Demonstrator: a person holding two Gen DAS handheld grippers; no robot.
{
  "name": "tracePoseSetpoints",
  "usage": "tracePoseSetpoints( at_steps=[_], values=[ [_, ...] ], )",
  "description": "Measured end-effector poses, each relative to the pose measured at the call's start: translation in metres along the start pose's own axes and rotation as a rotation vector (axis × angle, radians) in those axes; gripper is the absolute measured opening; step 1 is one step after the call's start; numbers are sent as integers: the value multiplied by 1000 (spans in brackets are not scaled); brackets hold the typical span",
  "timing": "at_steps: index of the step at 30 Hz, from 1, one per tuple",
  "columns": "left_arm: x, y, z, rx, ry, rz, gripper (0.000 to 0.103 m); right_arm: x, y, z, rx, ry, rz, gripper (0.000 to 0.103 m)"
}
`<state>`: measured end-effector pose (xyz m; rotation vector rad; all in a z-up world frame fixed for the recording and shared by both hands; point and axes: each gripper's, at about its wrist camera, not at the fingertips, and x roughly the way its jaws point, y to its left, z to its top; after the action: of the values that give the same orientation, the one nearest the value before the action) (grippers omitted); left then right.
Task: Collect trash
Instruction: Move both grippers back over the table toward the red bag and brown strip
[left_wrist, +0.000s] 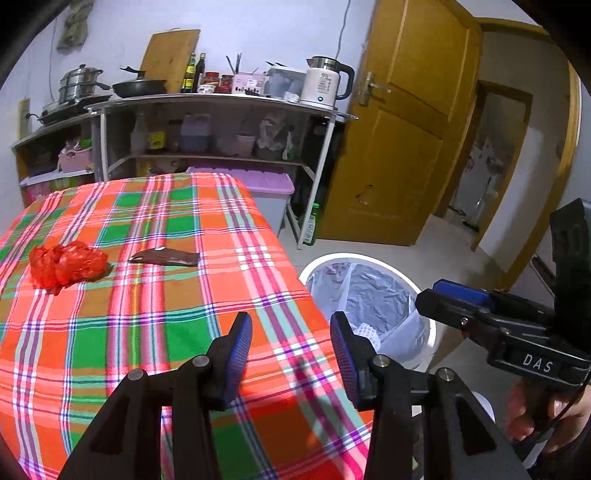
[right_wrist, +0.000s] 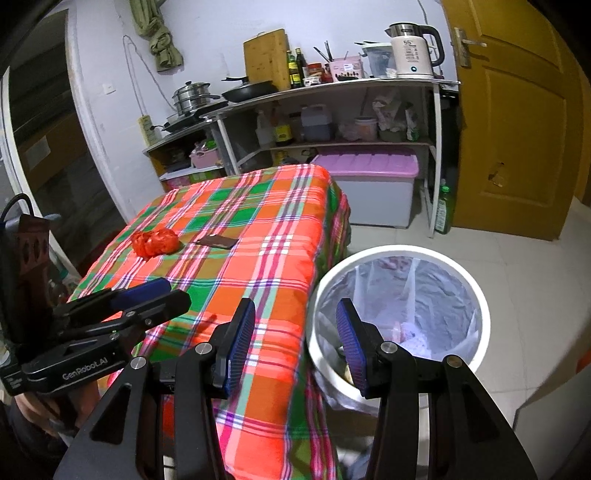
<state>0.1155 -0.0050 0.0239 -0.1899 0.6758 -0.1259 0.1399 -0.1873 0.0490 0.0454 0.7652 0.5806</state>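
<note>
Plainly, both grippers are empty: the left gripper (left_wrist: 291, 347) and right gripper (right_wrist: 295, 343) each hold their fingers moderately apart with nothing between them. Two bits of trash lie on the plaid tabletop (left_wrist: 155, 332), well away from both: a crumpled red bag (left_wrist: 64, 264) and, just beside it, a flat brown wrapper (left_wrist: 164, 257). The lined bin (right_wrist: 399, 317) stands on the floor against the tabletop's right edge, with some trash already inside. The wrapper lies flat, so fingers could slide over it or pinch the cloth instead. The bag is soft and may slip or snag, dragging the cloth.
</note>
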Motion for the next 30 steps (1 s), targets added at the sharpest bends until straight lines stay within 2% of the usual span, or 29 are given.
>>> tracePoseSetpoints(
  at_steps=[14, 30],
  values=[
    [-14, 34, -9, -56, -13, 55, 44, 18, 25, 2, -45, 31, 47, 47],
    [-27, 89, -14, -140, -23, 159, 44, 53, 59, 12, -117, 68, 108, 47]
  ],
)
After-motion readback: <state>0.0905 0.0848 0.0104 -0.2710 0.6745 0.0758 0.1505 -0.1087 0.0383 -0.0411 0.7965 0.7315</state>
